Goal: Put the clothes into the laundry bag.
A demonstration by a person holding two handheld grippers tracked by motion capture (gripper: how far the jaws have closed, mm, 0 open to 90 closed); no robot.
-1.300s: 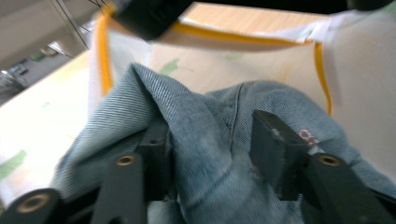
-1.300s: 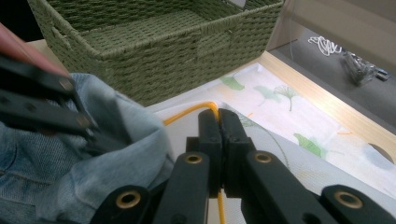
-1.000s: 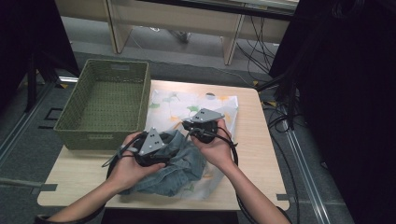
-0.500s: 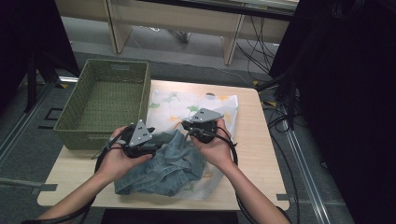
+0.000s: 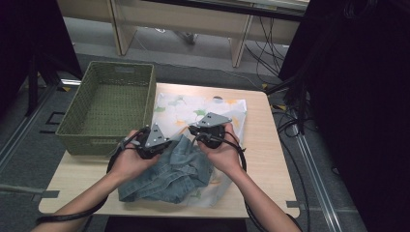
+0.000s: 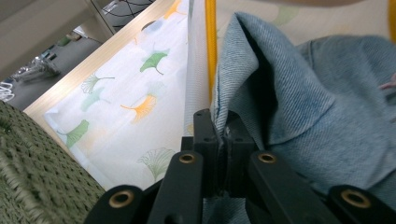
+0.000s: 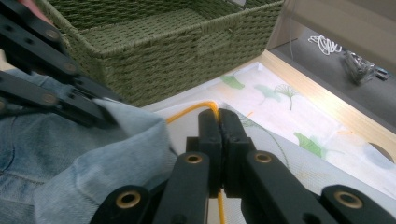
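Observation:
A blue denim garment (image 5: pixel 179 169) lies crumpled on a white mesh bag (image 5: pixel 193 106) printed with green and orange leaves. My left gripper (image 5: pixel 169 143) has just been closing and is now shut on a folded edge of the denim (image 6: pixel 303 93), right beside the bag's yellow-trimmed rim (image 6: pixel 211 56). My right gripper (image 5: pixel 194 131) is shut on that yellow rim (image 7: pixel 191 109), holding the white mesh (image 7: pixel 289 154) up. In the right gripper view the left gripper (image 7: pixel 100 114) pinches the denim (image 7: pixel 70 168) just to the left of my jaws.
A green woven basket (image 5: pixel 111 104) stands at the table's left, close behind the left gripper (image 7: pixel 163 46). Bare wooden tabletop (image 5: pixel 266 145) shows to the right of the bag. Cables hang off the table's far right edge.
The left gripper's jaws have closed on the denim's edge, next to the right gripper. The denim, heaped a second ago, lies flatter and more spread. The right gripper has kept still.

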